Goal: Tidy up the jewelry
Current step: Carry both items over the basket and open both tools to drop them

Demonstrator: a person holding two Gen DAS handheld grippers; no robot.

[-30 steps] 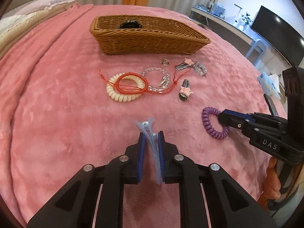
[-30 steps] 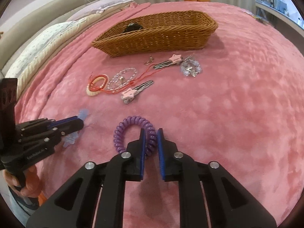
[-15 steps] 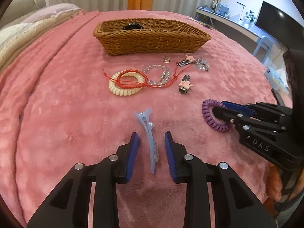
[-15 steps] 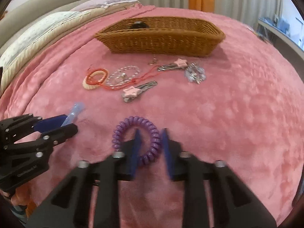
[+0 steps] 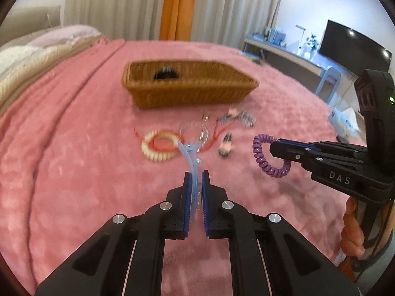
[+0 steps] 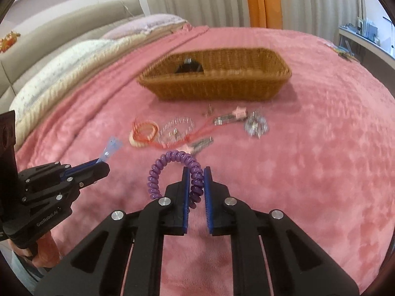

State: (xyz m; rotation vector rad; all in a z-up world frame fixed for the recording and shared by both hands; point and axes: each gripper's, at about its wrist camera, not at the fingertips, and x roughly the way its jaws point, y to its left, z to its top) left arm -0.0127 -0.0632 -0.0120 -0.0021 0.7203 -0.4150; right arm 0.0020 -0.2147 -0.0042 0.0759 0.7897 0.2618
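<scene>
Left gripper (image 5: 196,176) clamped on translucent pale-blue plastic hair clip (image 5: 189,153), clip tip pointing forward above pink plush blanket (image 5: 74,172). Right gripper (image 6: 196,174) pinching purple spiral coil hair tie (image 6: 170,170), loop hanging to its left. Rectangular woven wicker basket (image 5: 190,93) farther back, dark round item inside. Cream coil tie with red cord (image 5: 160,145), clear bead bracelet (image 6: 176,129), pink star clips lying between basket and grippers.

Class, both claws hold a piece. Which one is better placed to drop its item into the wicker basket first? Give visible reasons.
Probably the left claw, though it is close. Its blue hair clip points almost straight at the wicker basket. The right claw, holding the purple spiral hair tie, sits off to the side.
</scene>
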